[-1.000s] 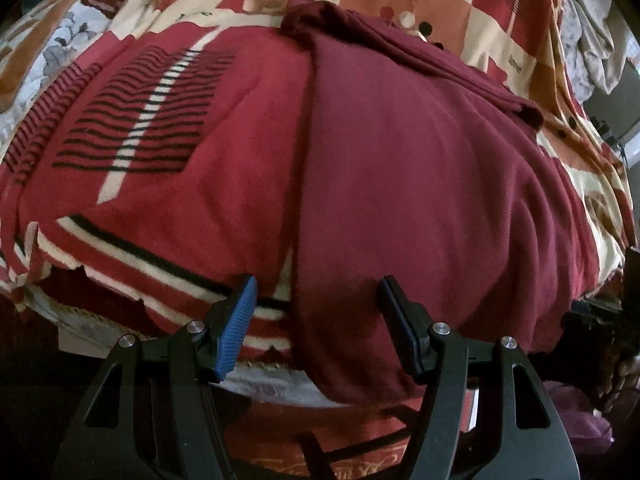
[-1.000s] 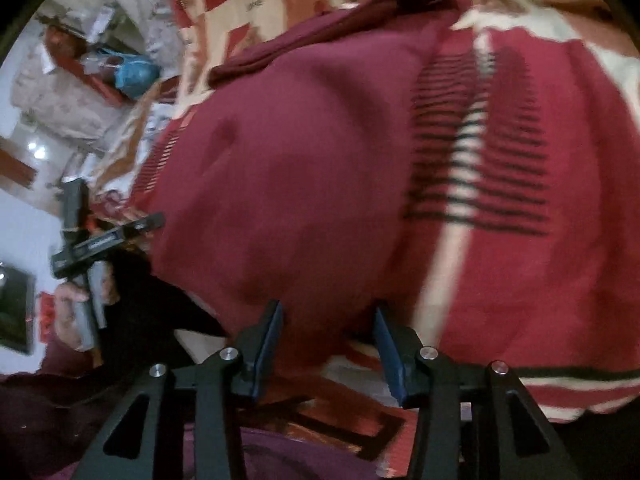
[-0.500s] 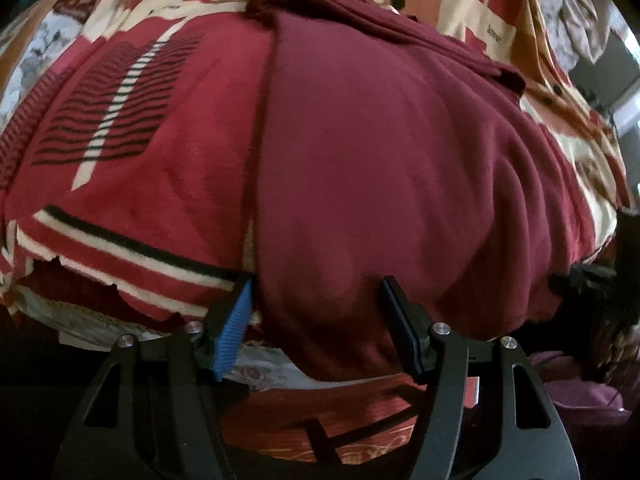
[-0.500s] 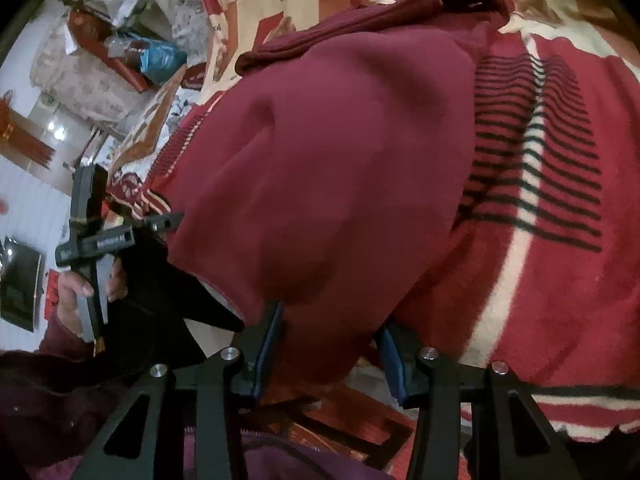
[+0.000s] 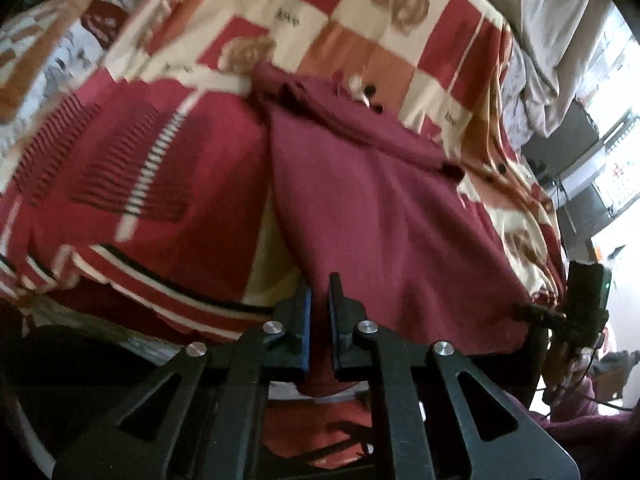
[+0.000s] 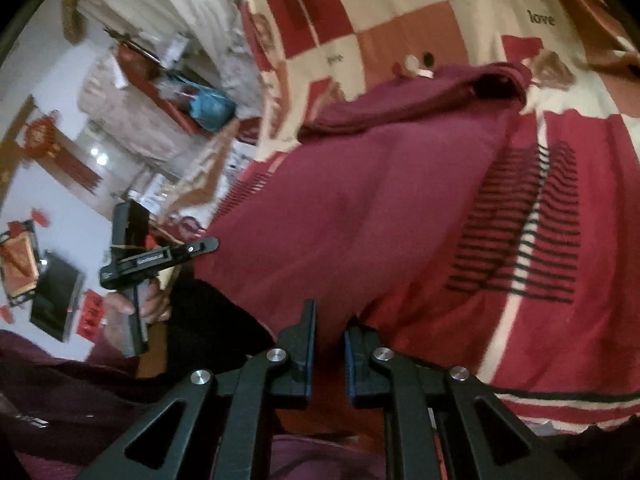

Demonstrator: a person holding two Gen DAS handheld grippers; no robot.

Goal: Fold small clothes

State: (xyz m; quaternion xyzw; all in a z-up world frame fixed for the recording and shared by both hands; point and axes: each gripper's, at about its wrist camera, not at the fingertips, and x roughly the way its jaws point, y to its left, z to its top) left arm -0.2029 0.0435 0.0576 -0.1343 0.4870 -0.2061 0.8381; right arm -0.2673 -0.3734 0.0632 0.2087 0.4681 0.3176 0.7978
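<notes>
Left gripper: jaws pinched tight on the near hem of the maroon garment, cloth bunched between the pads. Right gripper: jaws closing, the same hem already between the pads, at the garment's other near corner.

The garment lies spread over a red striped blanket at the near edge of the bed; its far end is bunched toward the bed's middle. The near hem hangs just past the edge.

Handling, as judged: soft knit, light, limp, not fragile. It will sag between the two grips and may drag on the fleecy blanket beneath. Hold at the two hem corners, taking all layers into each pinch; a shallow bite may slip.
</notes>
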